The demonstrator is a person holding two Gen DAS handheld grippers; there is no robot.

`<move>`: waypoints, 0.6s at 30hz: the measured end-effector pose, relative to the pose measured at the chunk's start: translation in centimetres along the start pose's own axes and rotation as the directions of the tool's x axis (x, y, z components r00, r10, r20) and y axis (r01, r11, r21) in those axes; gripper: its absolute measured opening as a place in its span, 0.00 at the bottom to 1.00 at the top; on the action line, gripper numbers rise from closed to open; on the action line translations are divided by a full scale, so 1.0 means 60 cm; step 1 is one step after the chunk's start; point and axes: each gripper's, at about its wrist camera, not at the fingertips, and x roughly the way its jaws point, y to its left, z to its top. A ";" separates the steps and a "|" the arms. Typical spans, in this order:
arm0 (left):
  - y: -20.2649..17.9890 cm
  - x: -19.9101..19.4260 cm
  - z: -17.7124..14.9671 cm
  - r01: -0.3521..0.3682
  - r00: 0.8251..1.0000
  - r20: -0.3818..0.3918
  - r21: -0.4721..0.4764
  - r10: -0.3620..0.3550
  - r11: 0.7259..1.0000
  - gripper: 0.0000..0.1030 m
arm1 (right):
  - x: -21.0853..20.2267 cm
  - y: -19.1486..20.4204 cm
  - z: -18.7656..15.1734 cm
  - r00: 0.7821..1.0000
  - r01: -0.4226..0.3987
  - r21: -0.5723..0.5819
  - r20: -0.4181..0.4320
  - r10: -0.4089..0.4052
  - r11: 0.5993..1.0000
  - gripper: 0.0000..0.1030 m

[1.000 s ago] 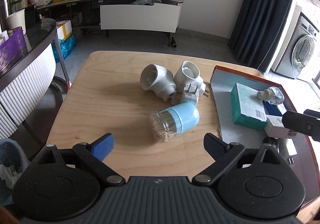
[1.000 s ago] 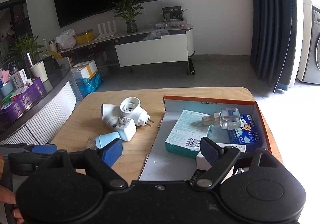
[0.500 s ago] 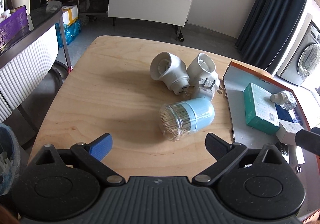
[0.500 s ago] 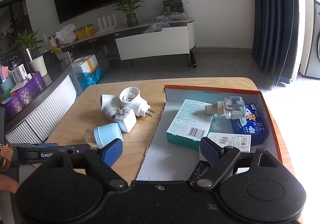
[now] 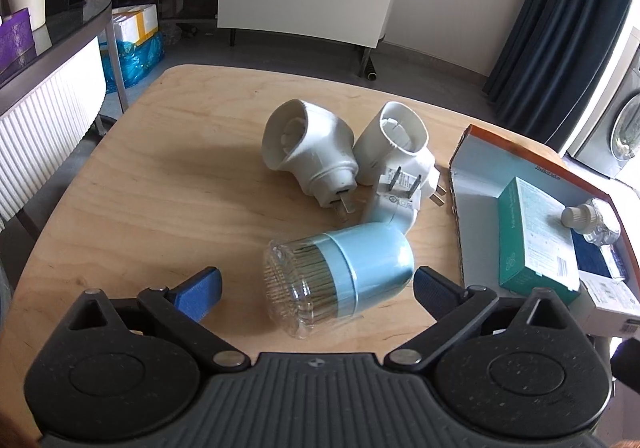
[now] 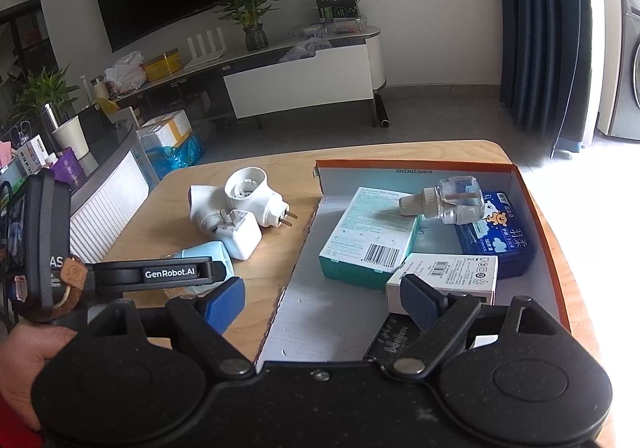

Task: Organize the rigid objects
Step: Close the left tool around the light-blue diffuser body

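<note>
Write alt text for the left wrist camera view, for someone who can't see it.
An open left gripper hovers over a wooden table, its fingers either side of a light blue toothpick jar lying on its side, untouched. Behind it are three white plugs; to the right, an orange-rimmed box holds small packages.

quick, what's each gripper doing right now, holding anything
left gripper: open, holding nothing, fingers either side of the blue toothpick jar.
right gripper: open, empty, over the box.
</note>
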 end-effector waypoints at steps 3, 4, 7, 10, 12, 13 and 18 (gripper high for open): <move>-0.013 0.005 -0.005 -0.010 1.000 0.021 0.002 0.010 1.000 1.00 | 0.007 0.001 -0.003 1.000 -0.008 -0.001 -0.009 0.008 1.000 0.97; -0.015 0.004 -0.008 -0.010 0.999 0.039 0.008 0.010 1.000 1.00 | 0.009 0.002 -0.004 1.000 -0.012 -0.002 -0.011 0.012 1.000 0.97; -0.010 -0.002 -0.017 -0.015 0.996 0.084 0.032 0.012 0.999 0.82 | 0.011 0.006 -0.004 1.000 -0.022 -0.012 -0.017 0.022 1.000 0.97; 0.002 -0.009 -0.021 0.006 0.996 0.093 0.057 -0.012 0.998 0.81 | 0.012 0.007 -0.004 1.000 -0.028 -0.015 -0.015 0.027 0.999 0.97; 0.013 -0.016 -0.022 0.008 0.996 0.087 0.059 -0.013 0.998 0.81 | 0.016 0.006 -0.004 0.999 -0.029 -0.008 -0.020 0.029 1.000 0.97; 0.018 -0.019 -0.022 0.011 0.997 0.082 0.062 -0.016 0.998 0.81 | 0.018 0.006 -0.004 0.999 -0.031 -0.007 -0.023 0.031 0.999 0.97; 0.053 -0.041 -0.019 0.001 0.997 0.073 0.062 -0.006 0.998 0.80 | 0.026 0.026 -0.004 0.998 -0.050 -0.038 -0.037 0.048 0.998 0.97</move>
